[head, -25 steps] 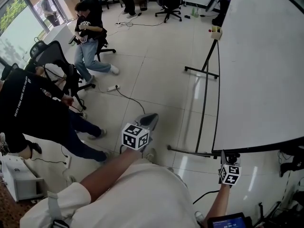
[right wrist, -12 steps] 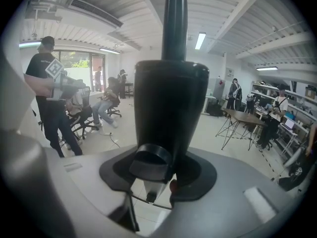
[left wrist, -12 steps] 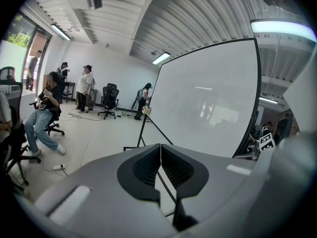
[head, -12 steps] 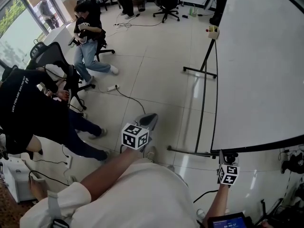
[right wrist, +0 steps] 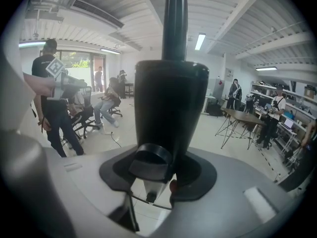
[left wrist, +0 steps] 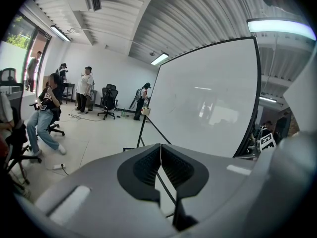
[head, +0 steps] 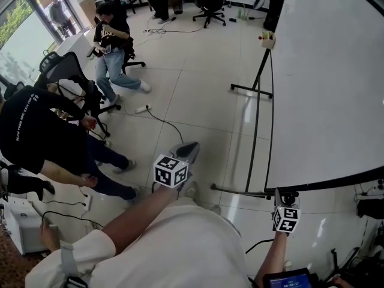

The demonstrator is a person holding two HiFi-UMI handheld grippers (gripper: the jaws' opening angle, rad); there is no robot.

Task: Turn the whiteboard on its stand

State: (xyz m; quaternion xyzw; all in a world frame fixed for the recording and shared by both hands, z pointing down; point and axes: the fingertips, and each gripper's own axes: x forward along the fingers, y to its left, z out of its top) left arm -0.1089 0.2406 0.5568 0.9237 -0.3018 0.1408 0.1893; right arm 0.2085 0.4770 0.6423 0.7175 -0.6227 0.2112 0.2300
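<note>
The big whiteboard (head: 330,89) fills the right of the head view, hung on a black stand (head: 257,95) with floor legs. It shows white and tilted in the left gripper view too, as the whiteboard (left wrist: 208,98). My right gripper (head: 281,195) is at the board's near lower corner, shut on the black side fitting (right wrist: 171,103) of the frame. That fitting fills the space between the jaws in the right gripper view, where the right gripper (right wrist: 161,175) points up along it. My left gripper (head: 190,149) hangs over the floor left of the stand. The left gripper (left wrist: 161,157) is shut and holds nothing.
A person in black (head: 42,137) bends over at the left near office chairs (head: 69,71). Another person (head: 111,47) sits farther back. A cable and power strip (head: 142,110) lie on the tiled floor. A white box (head: 21,224) stands at the lower left.
In the head view the board's far end and my right gripper have drifted slightly left. The person in black at the left has shifted. My left gripper has not moved.
</note>
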